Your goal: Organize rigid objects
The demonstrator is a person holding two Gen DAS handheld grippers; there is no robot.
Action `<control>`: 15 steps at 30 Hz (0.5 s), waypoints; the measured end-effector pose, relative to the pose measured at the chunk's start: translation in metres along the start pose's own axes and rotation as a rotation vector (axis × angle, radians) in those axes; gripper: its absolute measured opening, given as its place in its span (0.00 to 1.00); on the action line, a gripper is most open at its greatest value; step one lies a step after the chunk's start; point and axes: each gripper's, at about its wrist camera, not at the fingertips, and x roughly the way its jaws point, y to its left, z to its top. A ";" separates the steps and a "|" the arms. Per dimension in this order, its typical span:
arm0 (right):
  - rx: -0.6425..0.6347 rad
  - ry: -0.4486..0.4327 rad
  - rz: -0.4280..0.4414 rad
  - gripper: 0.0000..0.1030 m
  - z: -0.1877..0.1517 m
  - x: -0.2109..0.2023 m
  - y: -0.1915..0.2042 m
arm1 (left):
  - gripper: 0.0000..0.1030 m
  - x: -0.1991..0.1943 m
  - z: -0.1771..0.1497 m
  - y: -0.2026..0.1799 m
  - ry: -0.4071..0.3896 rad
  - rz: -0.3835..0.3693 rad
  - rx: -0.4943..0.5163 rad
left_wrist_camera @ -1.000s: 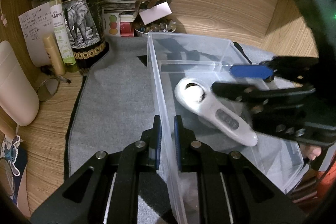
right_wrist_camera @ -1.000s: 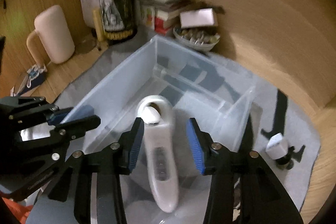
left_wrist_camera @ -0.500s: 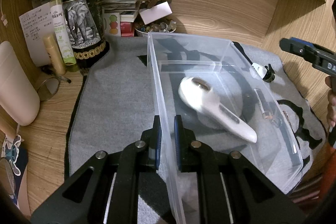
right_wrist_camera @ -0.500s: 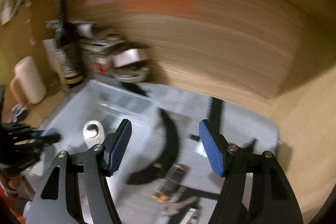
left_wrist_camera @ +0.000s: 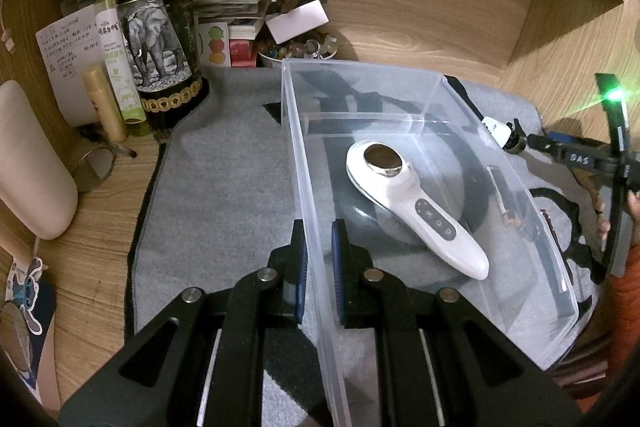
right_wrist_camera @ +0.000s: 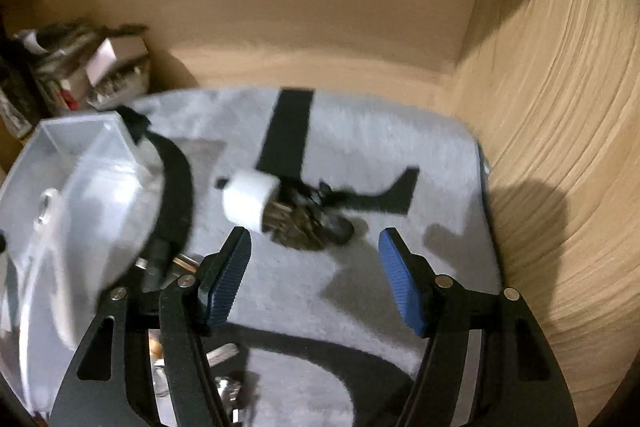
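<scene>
A clear plastic box stands on a grey mat. A white handheld device with a metal head lies inside it. My left gripper is shut on the box's left wall. My right gripper is open and empty above the mat, right of the box. Just ahead of its fingers lies a small dark object with a white cap, which also shows in the left wrist view. The right gripper shows at the right edge of the left wrist view.
A dark wine bottle, spray bottles, papers, books and a bowl of stones crowd the back left. A cream mug stands at the left. Small metal items lie by the box. Wooden walls close the back and right.
My right gripper let go of the white device in the box, left the box, swung right and came down over the capped object. The left gripper stayed shut on the box wall.
</scene>
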 end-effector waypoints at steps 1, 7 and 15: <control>0.001 0.012 0.004 0.61 -0.001 0.006 -0.001 | 0.11 0.000 0.000 0.000 0.003 0.000 0.000; -0.012 0.084 0.013 0.61 -0.001 0.038 -0.005 | 0.11 0.001 -0.002 0.001 0.014 -0.006 -0.009; 0.008 0.086 0.028 0.52 -0.001 0.044 -0.011 | 0.11 0.001 0.001 0.002 0.015 -0.009 -0.021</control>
